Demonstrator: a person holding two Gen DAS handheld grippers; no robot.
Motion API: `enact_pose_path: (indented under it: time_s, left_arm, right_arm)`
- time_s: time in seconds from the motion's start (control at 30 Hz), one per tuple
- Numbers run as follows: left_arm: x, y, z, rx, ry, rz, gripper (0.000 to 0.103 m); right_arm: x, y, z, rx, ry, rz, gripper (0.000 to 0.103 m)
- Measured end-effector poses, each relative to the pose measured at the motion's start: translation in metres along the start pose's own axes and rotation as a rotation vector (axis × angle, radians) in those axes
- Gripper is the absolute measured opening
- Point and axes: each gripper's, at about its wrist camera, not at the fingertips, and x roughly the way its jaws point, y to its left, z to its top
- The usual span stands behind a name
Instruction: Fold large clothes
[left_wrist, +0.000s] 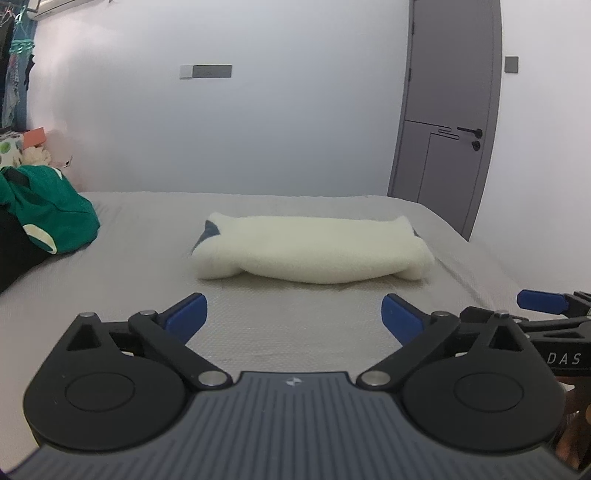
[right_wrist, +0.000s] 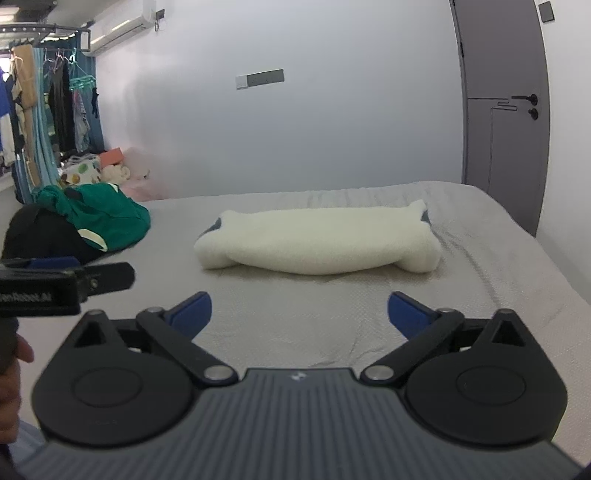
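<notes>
A cream fleece garment lies folded into a long flat bundle in the middle of the grey bed, with dark grey lining showing at both far corners. My left gripper hovers open just in front of it, with only sheet between its blue fingers. My right gripper is open too, equally short of the bundle and holding nothing. The two grippers are side by side: one of the right gripper's fingers shows at the right edge of the left wrist view.
A green garment is heaped on black clothing at the bed's left side. A grey door stands behind the bed's right corner. Clothes hang on a rack at far left.
</notes>
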Motion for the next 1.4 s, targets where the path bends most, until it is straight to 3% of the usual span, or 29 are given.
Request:
enact_pose_path:
  time_s: [0.6,1.4]
  left_arm:
    - [0.001,0.004,-0.002,-0.042,0.027,0.038,0.103]
    - [-0.009,0.003,-0.002,-0.045,0.005,0.027,0.103]
  right_arm:
    - [0.000,0.003,-0.001,-0.010,0.008,-0.022,0.103]
    - [0.005,0.003,-0.003,-0.006,0.015,-0.029,0.103]
